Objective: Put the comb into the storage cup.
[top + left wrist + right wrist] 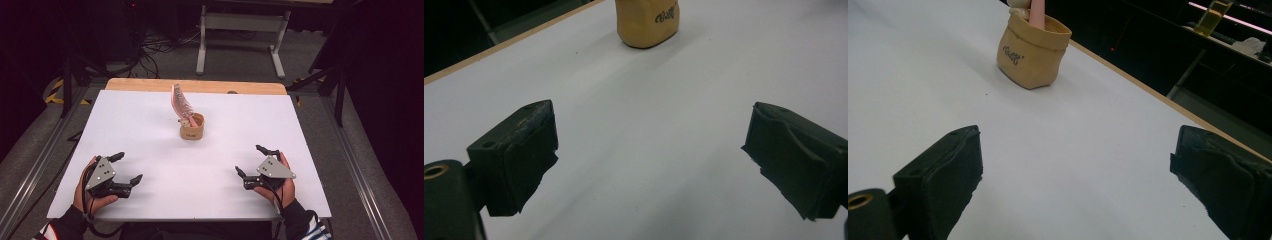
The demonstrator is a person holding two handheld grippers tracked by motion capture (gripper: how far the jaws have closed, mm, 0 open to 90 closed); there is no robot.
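A small tan sack-shaped holder [192, 127] stands upright in the middle of the white table [150, 125], with a long pink comb-like piece [181, 104] leaning up out of it. The holder's base [647, 22] sits far ahead in the left gripper view. In the right gripper view the holder [1033, 50] stands ahead to the left with the pink piece [1036, 11] inside. My left gripper [129, 167] rests near the front left, open and empty. Near the front right my right gripper [251, 160] is open and empty too.
The table's wooden back edge [195, 86] runs behind the holder. Beyond it on the floor are a white frame's legs [202, 45] and cables [150, 47]. A metal rail [350, 160] runs along the table's right side.
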